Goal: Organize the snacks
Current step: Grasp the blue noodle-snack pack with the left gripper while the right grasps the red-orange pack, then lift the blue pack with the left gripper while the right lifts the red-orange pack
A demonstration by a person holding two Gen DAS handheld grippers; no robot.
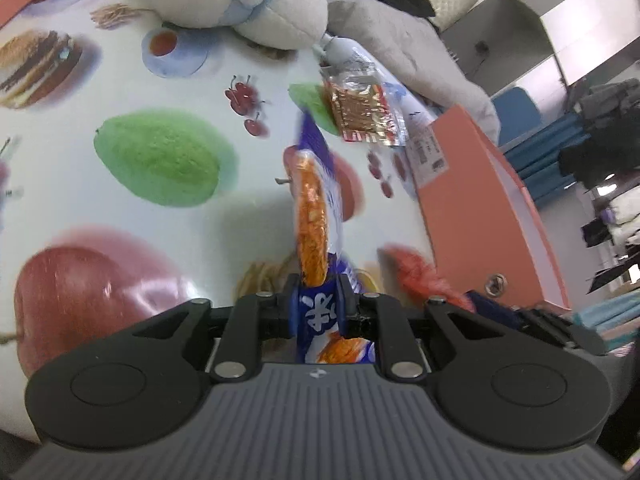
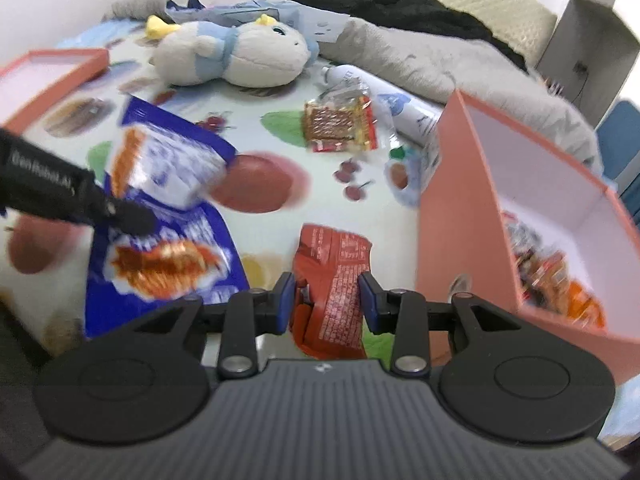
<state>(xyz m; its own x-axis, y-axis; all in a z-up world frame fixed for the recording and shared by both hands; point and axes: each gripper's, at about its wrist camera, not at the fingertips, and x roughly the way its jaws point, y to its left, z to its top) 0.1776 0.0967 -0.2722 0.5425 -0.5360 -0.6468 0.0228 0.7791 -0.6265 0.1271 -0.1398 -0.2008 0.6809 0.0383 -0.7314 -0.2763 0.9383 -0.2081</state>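
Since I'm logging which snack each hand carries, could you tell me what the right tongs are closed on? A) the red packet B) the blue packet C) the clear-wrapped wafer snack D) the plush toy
A: in the right wrist view the right tongs pinch the red packet between their blue pads, while the left tongs hold the blue packet.

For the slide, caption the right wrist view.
Right tongs clamp a red snack packet beside the pink box.

Left gripper: clamping a blue snack packet edge-on.
Pink box: sitting right of it.
Clear packet: lying beyond.
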